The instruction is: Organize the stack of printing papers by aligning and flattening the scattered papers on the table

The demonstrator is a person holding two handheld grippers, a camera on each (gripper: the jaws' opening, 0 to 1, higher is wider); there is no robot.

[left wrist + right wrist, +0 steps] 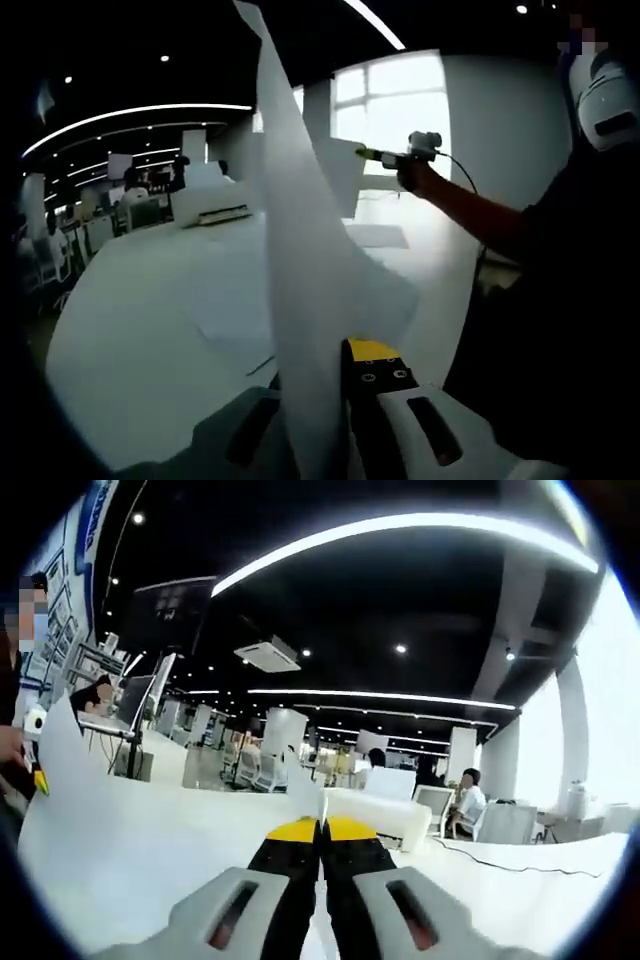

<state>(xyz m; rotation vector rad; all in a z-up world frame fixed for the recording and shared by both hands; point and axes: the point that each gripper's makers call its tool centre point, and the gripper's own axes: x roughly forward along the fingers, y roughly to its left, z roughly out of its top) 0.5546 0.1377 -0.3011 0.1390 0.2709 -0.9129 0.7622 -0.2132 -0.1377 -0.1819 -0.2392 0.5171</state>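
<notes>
A white sheet of paper [300, 250] stands upright between the jaws of my left gripper [335, 362], which is shut on its lower edge. Its far end reaches my right gripper [388, 155], held in a person's hand above the white table [120, 340]. In the right gripper view my right gripper [320, 828] is shut on the thin paper edge [306, 792]. The sheet [130, 830] spreads leftward to my left gripper [38, 778]. More loose sheets [375, 237] lie flat on the table, one nearer [235, 325].
A low stack [225, 213] sits at the table's far side. The person's dark sleeve [540, 300] stands close on the right. Chairs, desks and seated people [465, 795] fill the office behind, with a bright window [400, 100] beyond.
</notes>
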